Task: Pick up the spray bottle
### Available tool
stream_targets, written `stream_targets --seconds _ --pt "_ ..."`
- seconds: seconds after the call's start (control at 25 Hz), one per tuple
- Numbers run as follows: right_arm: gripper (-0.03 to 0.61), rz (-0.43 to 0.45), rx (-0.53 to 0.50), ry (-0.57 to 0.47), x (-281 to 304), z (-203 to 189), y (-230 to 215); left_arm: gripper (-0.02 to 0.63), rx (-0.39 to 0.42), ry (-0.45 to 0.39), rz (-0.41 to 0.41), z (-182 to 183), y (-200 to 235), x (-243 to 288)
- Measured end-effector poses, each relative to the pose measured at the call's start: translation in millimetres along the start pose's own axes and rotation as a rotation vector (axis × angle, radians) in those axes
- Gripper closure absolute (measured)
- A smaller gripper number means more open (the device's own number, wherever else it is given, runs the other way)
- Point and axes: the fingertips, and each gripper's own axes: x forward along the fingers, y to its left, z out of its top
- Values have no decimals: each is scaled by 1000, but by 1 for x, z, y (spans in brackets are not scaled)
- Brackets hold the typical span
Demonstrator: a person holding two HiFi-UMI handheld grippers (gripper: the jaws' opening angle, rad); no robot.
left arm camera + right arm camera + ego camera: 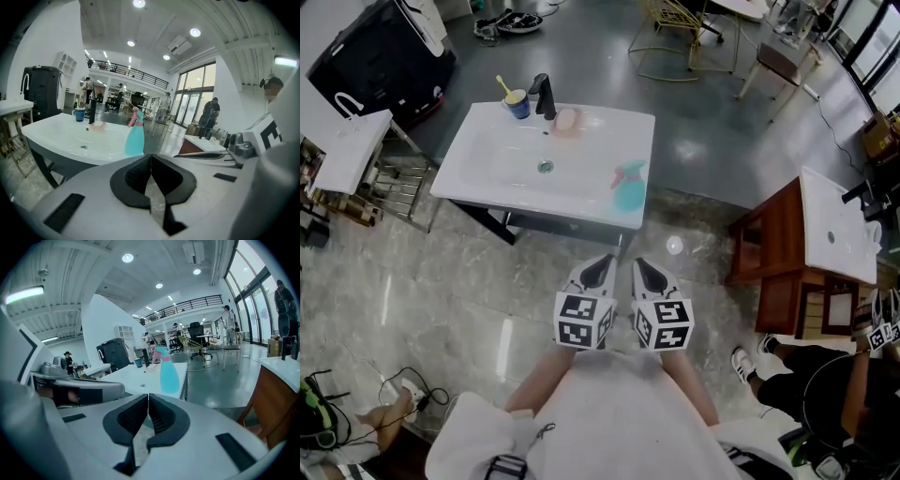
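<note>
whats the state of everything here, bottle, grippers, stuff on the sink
spray bottle: upright on the near right part of the sink, untouched
left gripper: shut, empty, short of the sink
right gripper: shut, empty, short of the sink
cup: upright beside the faucet, something yellow-handled standing in it
faucet: no running water visible

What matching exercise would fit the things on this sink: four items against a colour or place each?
Column one:
1 bottle
2 cup
3 faucet
4 drain

Column two:
A middle of the basin
B teal, near right rim
C blue, left of the faucet
D black, back rim

Pairs: 1-B, 2-C, 3-D, 4-A
</note>
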Motion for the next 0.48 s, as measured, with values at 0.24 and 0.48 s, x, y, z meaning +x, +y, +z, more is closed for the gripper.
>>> stream_targets --seconds 0.24,0.48 --pt "551 -22 -12 -2 14 11 -3 588 -1 -27 -5 15 16 12" --pt "551 -55 -15 -15 32 25 -4 588 3 -30 -28 28 36 23"
